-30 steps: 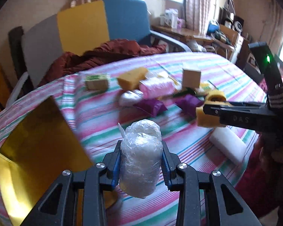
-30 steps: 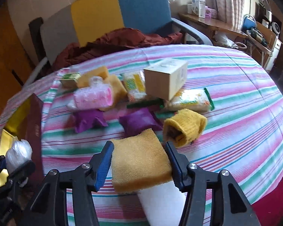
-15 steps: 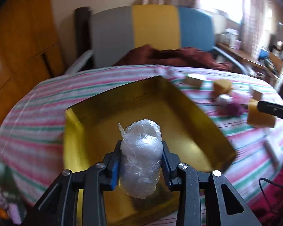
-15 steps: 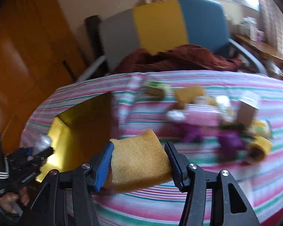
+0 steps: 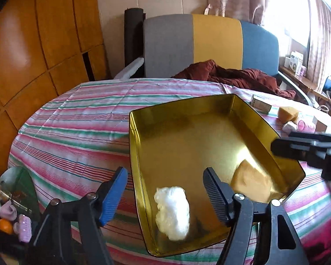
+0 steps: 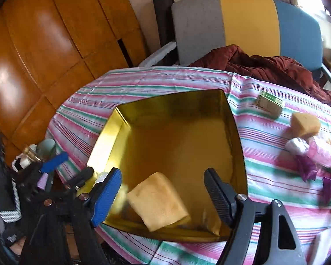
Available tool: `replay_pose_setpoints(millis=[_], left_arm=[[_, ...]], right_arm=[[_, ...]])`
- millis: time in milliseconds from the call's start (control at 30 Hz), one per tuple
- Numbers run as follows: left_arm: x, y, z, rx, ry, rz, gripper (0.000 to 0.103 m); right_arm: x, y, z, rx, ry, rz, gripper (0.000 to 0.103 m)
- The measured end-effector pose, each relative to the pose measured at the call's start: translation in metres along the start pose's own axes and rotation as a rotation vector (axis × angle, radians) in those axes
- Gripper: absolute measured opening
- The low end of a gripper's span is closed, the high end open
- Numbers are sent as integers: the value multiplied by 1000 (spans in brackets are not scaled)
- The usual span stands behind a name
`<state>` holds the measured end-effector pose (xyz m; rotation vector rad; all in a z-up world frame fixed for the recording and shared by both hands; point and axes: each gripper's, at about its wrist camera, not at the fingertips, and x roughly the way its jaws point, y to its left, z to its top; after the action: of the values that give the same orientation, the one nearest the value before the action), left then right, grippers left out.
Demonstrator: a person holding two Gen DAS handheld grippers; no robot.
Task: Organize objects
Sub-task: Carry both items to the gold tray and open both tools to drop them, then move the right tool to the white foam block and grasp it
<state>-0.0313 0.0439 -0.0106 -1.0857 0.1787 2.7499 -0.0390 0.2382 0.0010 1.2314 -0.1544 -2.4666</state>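
Observation:
A shiny gold tray (image 5: pixel 187 119) (image 6: pixel 176 101) sits on the striped tablecloth. Inside it lie a white plastic-wrapped bundle (image 5: pixel 173 212) near the front left and a yellow sponge (image 5: pixel 251 184) (image 6: pixel 157 201) near the front right. My left gripper (image 5: pixel 165 187) is open above the bundle, touching nothing. My right gripper (image 6: pixel 163 187) is open above the sponge, touching nothing. The right gripper shows at the right edge of the left wrist view (image 5: pixel 309 148); the left gripper shows at the left of the right wrist view (image 6: pixel 55 176).
Loose objects lie on the cloth right of the tray: a small green box (image 6: pixel 270 102), another yellow sponge (image 6: pixel 304 121), a pink roll (image 6: pixel 322 152), purple packets (image 6: pixel 306 167). A grey, yellow and blue chair (image 6: pixel 245 24) with red cloth stands behind. Clutter sits off the table's left edge (image 5: pixel 8 207).
Both grippers have opened and let go. The white bundle and the yellow sponge have dropped into the gold tray. Both grippers moved left from the pile to over the tray.

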Motion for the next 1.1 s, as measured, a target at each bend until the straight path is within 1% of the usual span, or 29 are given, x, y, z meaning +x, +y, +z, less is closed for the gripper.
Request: replay_pose_setpoints(millis=[67,200,300,367,600,1100], left_arm=[[-2,1,1,-4,-8,3,74],[-5,0,4,-1,-25,44,84],[-10,-1,5,0,-41,66,87],[-12,-3,5,3,-47,71,88],[-21,-11,4,24,-68,86,93],[-29,-25,3,74,-86,100,93]], right_arm=[[-3,-1,-5,6,-6,-21,79],[-12,-7,-12,9,-35,-86,79],[-18,-6,-17,-6,-67,-143,82],[-20,-7,-21,-15,-77,-164,84],[-23,-9,-30,-31,-96,-224,84],[-42,-39,-45,44,-125,-282,84]])
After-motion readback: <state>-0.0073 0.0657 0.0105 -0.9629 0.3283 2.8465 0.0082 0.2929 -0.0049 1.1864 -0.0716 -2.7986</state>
